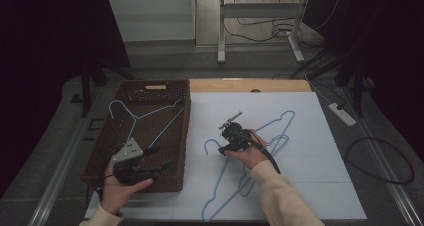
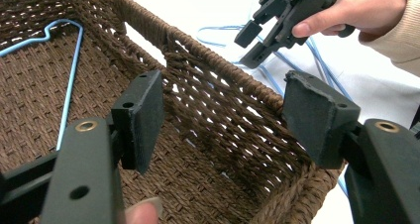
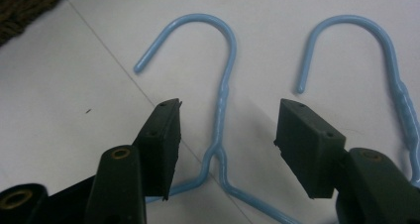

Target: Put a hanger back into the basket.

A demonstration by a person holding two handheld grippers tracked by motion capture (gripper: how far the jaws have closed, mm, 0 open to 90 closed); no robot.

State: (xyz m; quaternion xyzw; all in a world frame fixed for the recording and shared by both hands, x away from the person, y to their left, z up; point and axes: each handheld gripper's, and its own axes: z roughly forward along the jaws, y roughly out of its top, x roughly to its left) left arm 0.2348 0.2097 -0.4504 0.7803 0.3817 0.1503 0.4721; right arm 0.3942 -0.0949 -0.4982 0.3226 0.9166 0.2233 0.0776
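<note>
Right gripper view, right gripper [image 3: 225, 130] jaws apart, straddling blue hanger [image 3: 220, 105] neck

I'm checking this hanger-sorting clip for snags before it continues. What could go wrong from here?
1. The right gripper stands open around one blue hanger's neck, with a second hanger close beside it. In the high view the hangers on the table overlap, so lifting one may drag another along.
2. The left gripper hangs open next to the wicker basket's wall; a jaw might catch the weave, or nudge the basket.
</note>
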